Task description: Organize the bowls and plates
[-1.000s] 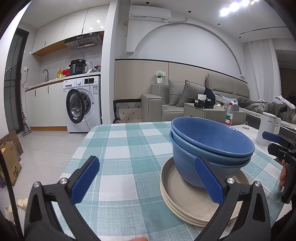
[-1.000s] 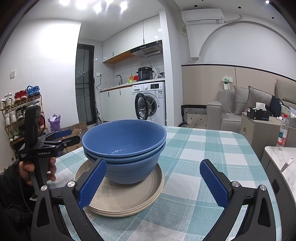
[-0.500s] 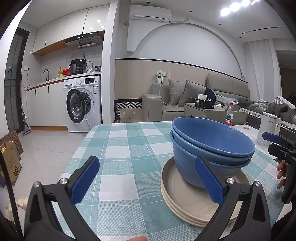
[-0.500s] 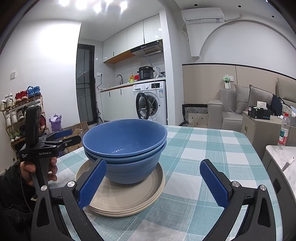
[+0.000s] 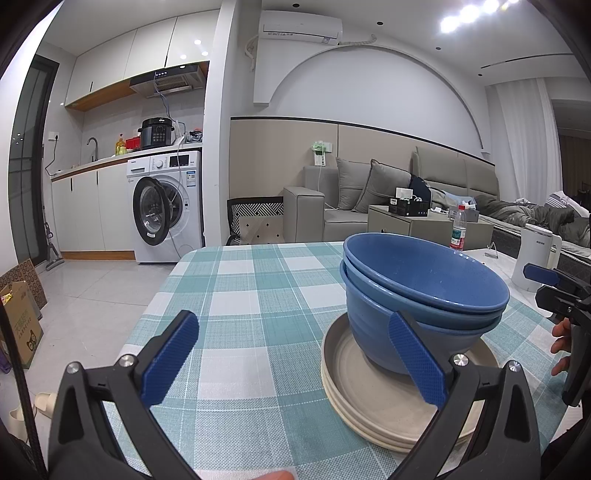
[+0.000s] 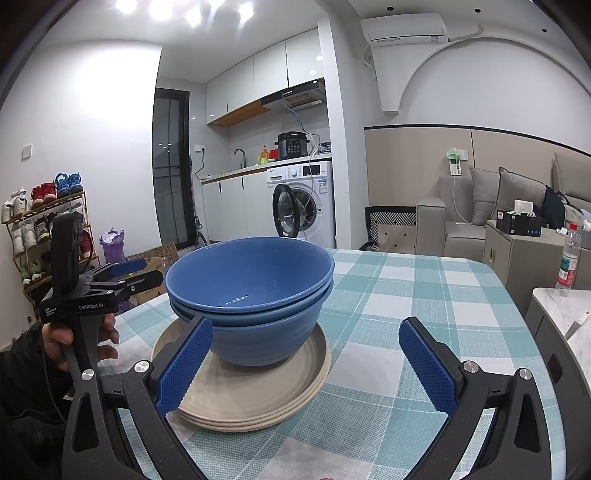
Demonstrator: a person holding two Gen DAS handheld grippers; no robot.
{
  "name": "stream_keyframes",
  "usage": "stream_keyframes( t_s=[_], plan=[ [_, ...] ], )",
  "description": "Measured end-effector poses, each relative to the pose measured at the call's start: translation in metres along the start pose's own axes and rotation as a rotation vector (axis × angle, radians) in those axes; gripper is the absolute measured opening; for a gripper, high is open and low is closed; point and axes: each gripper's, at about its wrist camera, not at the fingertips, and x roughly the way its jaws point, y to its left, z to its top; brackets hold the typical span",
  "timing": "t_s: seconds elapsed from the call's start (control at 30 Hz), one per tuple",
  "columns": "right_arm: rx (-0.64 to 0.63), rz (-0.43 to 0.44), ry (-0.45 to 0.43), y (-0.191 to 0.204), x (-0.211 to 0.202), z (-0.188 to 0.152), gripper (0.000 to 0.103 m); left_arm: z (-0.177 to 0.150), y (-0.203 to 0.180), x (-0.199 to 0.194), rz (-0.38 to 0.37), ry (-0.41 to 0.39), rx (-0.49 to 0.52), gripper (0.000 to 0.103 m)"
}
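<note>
Checked teal-and-white cloth covers the table (image 5: 258,295), which stands in an open room with a kitchen corner and a lounge behind it.

Both pairs of blue-padded fingers are spread wide and hold nothing. The left gripper (image 5: 291,362) hangs low over the near edge of the table; its right finger (image 5: 415,362) stands in front of the bowls without visibly touching them, and its left finger (image 5: 170,356) is over bare cloth. The right gripper (image 6: 304,363) is placed likewise: its left finger (image 6: 183,365) overlaps the near rim of the plates in view, its right finger (image 6: 426,369) over bare cloth well to the right.

In the right wrist view, the left tool's black body carries the print "GenRobot.AI".

Two blue bowls (image 5: 421,295) (image 6: 251,291) sit nested, upright, on a stack of beige plates (image 5: 369,391) (image 6: 258,391), which lies flat on the cloth between the two tools.

Beyond the table, a white washing machine (image 5: 166,206) stands with its door ajar under a counter that bears a black cooker (image 5: 157,131). An air conditioner (image 5: 301,26) hangs high on the wall. To the right are a grey sofa (image 5: 369,192), a bottle with a red cap (image 5: 458,229) and a white kettle (image 5: 532,258). A shoe rack (image 6: 40,221) stands at the far left in the right wrist view.
</note>
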Motion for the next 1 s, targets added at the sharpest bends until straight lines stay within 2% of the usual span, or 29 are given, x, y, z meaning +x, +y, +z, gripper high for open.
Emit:
stream_keyframes(
  t_s=[1.0],
  plan=[
    [0.000,0.003,0.001,0.0004,0.0005,0.0003,0.103,0.0001,-0.0026,-0.0015,-0.001,-0.006,0.005,0.103]
  ],
)
